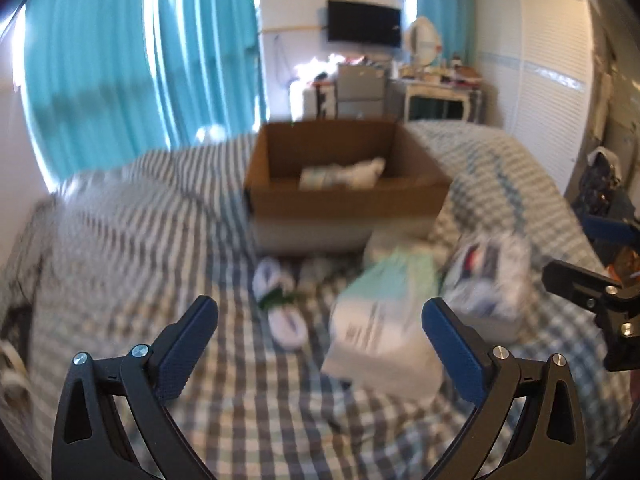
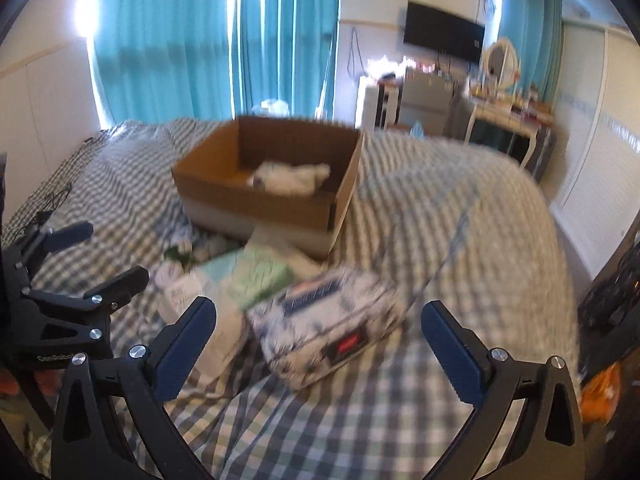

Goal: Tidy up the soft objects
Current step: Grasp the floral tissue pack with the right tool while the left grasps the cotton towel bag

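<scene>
- Left hand-held gripper [image 1: 320, 334] and right hand-held gripper [image 2: 319, 334]: both spread wide, empty, above the checked bed [image 2: 440, 240].
- Blue-and-white soft pack [image 2: 326, 322]: lying near the brown cardboard box [image 2: 272, 160].
- Likely risk: slippery wrap sliding out under a shallow pinch.

Checked bedding [image 1: 168, 240] covers the bed beneath and ahead of the tool. Turquoise curtains [image 1: 120, 72] hang ahead-left. A black wall screen [image 1: 364, 26] sits far ahead, above a cluttered dressing desk [image 1: 440, 88] with oval mirror [image 1: 422, 40]. White louvred wardrobe [image 1: 536, 76] stands ahead-right.
</scene>
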Motion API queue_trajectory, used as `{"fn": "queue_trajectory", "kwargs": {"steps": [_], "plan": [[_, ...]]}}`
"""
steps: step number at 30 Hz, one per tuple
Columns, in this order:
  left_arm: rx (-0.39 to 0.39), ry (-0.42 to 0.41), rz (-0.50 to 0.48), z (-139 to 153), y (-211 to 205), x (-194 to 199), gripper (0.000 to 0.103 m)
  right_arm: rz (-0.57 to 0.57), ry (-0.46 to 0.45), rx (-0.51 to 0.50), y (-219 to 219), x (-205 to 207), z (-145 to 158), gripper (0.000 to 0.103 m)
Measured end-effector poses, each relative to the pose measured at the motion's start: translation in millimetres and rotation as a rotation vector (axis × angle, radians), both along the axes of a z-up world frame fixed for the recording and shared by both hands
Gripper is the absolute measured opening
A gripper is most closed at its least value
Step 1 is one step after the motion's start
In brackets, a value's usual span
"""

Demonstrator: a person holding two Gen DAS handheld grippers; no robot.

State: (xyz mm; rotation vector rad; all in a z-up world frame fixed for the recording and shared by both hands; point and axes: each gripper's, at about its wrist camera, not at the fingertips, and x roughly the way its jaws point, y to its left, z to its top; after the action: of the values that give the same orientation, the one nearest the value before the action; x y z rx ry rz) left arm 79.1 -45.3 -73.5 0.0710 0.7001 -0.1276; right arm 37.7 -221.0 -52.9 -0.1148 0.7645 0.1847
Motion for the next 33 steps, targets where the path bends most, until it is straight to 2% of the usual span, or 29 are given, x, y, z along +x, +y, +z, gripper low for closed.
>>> {"fn": "queue_trajectory", "kwargs": {"steps": [3, 4, 5, 7, 9, 10, 14, 17, 20, 25, 27, 28, 29, 31, 33], "plan": [[-0.003, 0.054, 0.02, -29.9, 8.0, -0.6, 0.103, 0.01, 0.043, -0.017, 8.8, 4.6, -26.1, 0.102], [0.006, 0.062, 0.029, -34.7, 8.8, 0.0, 0.103, 0.019, 0.069, -0.033, 13.2, 8.2, -35.6, 0.096], [0.004, 0.067, 0.036, -36.9, 9.8, 0.4, 0.103, 0.029, 0.085, -0.045, 16.8, 9.5, -43.2, 0.082], [-0.016, 0.067, 0.03, -36.9, 12.1, -1.8, 0.103, 0.046, 0.098, -0.064, 23.4, 11.2, -55.1, 0.071], [-0.029, 0.064, 0.034, -36.4, 13.7, -2.3, 0.103, 0.038, 0.093, -0.088, 27.2, 12.8, -61.7, 0.067], [-0.034, 0.067, 0.033, -38.4, 13.8, -2.7, 0.103, 0.033, 0.089, -0.097, 27.2, 12.8, -62.8, 0.053], [-0.051, 0.088, 0.031, -41.7, 13.5, -4.0, 0.103, 0.005, 0.073, -0.06, 15.3, 10.4, -61.3, 0.036], [-0.046, 0.084, 0.02, -38.7, 9.8, -5.0, 0.103, 0.019, 0.024, -0.017, 11.0, 3.3, -49.9, 0.027], [-0.061, 0.098, 0.004, -37.1, 5.3, -2.6, 0.103, 0.038, -0.032, -0.01, 7.3, -5.4, -33.9, 0.021], [-0.103, 0.145, -0.056, -41.4, -12.4, 12.3, 0.102, 0.055, -0.059, -0.013, -0.3, -7.2, -22.0, 0.017], [-0.092, 0.175, -0.071, -49.3, -23.5, 21.7, 0.101, 0.059, -0.06, -0.018, -2.6, -8.6, -20.4, 0.016], [-0.085, 0.19, -0.071, -54.5, -27.9, 27.0, 0.099, 0.06, -0.057, -0.019, -2.8, -8.1, -20.2, 0.016], [-0.092, 0.211, -0.075, -60.2, -30.8, 32.8, 0.09, 0.061, -0.053, -0.02, -3.7, -7.6, -21.1, 0.016], [-0.119, 0.25, -0.087, -70.7, -33.5, 41.1, 0.082, 0.057, -0.04, -0.013, -6.2, -5.7, -23.9, 0.016], [-0.113, 0.267, -0.088, -78.8, -33.8, 44.2, 0.065, 0.059, -0.032, -0.004, -8.1, -5.1, -26.6, 0.015]]}}
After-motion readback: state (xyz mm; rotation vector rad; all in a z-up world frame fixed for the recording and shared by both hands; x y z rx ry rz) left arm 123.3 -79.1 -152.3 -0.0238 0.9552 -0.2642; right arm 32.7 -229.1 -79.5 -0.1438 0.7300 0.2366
